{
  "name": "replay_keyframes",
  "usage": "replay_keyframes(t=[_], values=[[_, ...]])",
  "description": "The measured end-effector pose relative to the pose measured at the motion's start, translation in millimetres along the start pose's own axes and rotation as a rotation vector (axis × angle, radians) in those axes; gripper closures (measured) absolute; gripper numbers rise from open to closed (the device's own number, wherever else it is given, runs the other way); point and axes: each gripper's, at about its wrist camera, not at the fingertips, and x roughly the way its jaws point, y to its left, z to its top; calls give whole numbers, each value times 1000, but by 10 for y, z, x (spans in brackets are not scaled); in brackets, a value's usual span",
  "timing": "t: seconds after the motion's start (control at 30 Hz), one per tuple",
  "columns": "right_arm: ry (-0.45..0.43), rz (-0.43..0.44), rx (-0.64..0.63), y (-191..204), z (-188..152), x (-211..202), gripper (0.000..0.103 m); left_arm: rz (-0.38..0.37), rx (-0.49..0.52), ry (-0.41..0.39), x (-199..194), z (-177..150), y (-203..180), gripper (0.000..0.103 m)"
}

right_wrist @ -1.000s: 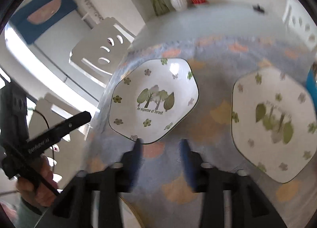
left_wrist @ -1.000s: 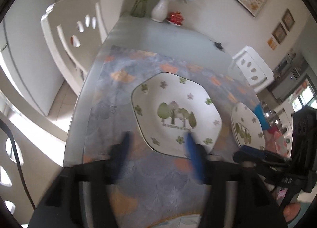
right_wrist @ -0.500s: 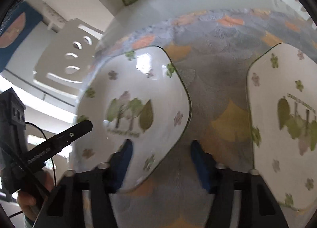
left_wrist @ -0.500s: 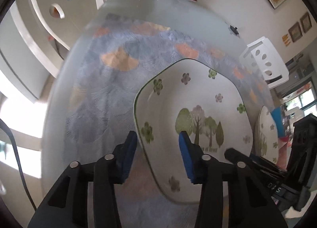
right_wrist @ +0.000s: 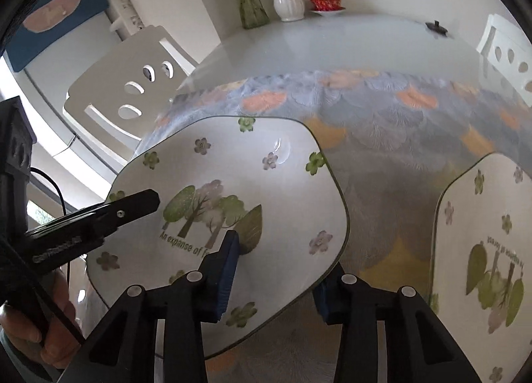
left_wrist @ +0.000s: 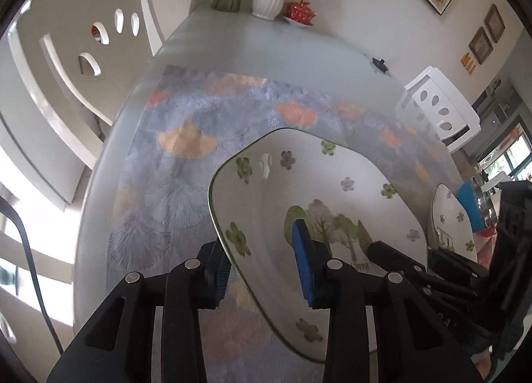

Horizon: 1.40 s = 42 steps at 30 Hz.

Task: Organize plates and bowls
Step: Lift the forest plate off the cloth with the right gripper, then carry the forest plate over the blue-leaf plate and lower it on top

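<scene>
Left wrist view: the white hexagonal ceramic plate with tree print (left_wrist: 332, 190), judged stiff, glazed-slick and breakable, is straddled at its near-left rim by the left claw (left_wrist: 262, 266). Its jaws have just been closing, rim between them. The right claw (right_wrist: 276, 278), likewise closing, is set astride the opposite rim, best held there.

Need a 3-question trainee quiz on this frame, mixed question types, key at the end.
1. True or false: the left claw and the right claw are on two different plates.
2. What is printed in the middle of the hexagonal plate in the claws? A) trees B) fish C) stripes
3. Fill in: in the right wrist view, the second plate lies to the ___ of the gripped one.

Key
1. False. Both claws' jaws have just been closing, and each has a rim of the same hexagonal plate between them, on opposite sides.
2. A
3. right
</scene>
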Motion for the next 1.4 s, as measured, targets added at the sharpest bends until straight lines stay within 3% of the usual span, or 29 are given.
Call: replay_keyframes(t=[0.43, 0.77, 0.97, 1.13, 1.17, 1.2, 1.27, 1.3, 1.33, 1.37, 1.4], values=[[-52, 48, -111, 238, -73, -303, 65, 16, -4, -112, -509, -160, -69, 72], [-110, 84, -179, 482, -354, -948, 65, 38, 46, -232, -1220, -515, -352, 72], [-153, 130, -126, 392, -600, -1265, 65, 45, 35, -266, -1421, -772, -501, 71], [-204, 118, -172, 397, -743, -1592, 64, 35, 18, -282, -1576, -1033, -604, 71], [-202, 119, -184, 398, -778, -1614, 64, 29, 23, -281, -1555, -1053, -628, 73], [-196, 136, -203, 412, -816, -1613, 67, -1, 42, -266, -1498, -1043, -669, 84], [-175, 135, -273, 535, -877, -1533, 72, 0, 93, -262, -1364, -1021, -749, 84], [-135, 131, -284, 558, -899, -1451, 72, 42, 94, -208, -1255, -1008, -734, 85], [-44, 139, -267, 545, -917, -1328, 73, 45, 60, -140, -1173, -1012, -654, 85], [-13, 163, -235, 488, -941, -1308, 73, -2, -1, -135, -1182, -1048, -535, 85], [-9, 170, -200, 415, -972, -1334, 73, 5, -53, -166, -1220, -1073, -425, 85]])
